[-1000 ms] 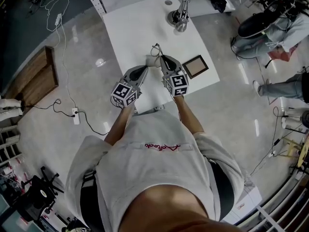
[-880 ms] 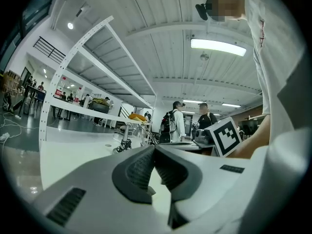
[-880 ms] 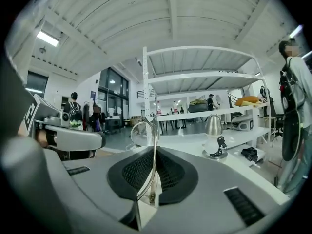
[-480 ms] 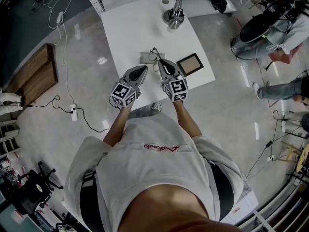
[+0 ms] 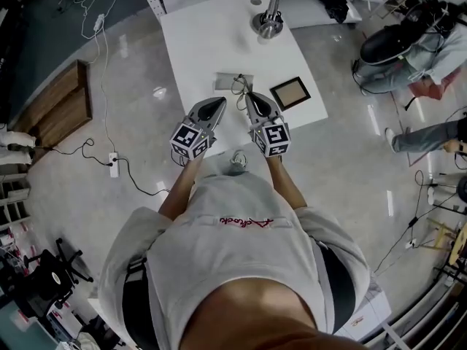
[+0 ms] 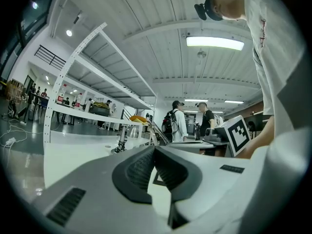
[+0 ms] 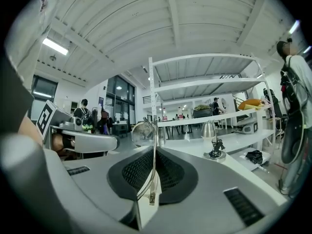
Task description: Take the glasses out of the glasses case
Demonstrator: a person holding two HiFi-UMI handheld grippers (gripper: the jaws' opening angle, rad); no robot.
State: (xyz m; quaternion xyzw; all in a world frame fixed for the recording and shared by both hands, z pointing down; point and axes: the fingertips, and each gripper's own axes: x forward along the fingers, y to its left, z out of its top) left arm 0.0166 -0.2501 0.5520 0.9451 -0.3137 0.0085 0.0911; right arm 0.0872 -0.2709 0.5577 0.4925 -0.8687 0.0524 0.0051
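A: What is closest to us?
B: The person's grey shirt (image 5: pixel 233 246), at 6 o'clock in the head view. Both arms reach out from it toward 12 o'clock.
A: What is the left gripper (image 5: pixel 220 101) doing?
B: Its two jaws are pressed together at the tips. Nothing is between them. It points out flat over the white table (image 5: pixel 190 42).
A: And the right gripper (image 5: pixel 248 95)?
B: It is just beside the left one, at 3 o'clock from it. Its jaws squeeze one thin metal arm of the glasses (image 7: pixel 143 133). A round lens sticks up past the tips, in the air.
A: Where is the glasses case (image 5: pixel 223 81)?
B: It is grey and lies on the table just past the gripper tips, at 12 o'clock. I cannot tell if the glasses touch it.
A: What else is on the table?
B: A dark picture frame (image 5: pixel 290 94), near the right gripper at 3 o'clock. Farther off, at 12 o'clock, is a shiny metal stand (image 5: pixel 268 22).
A: And off the table?
B: A wooden board (image 5: pixel 62 108) lies on the floor at 9 o'clock, well apart from the table.
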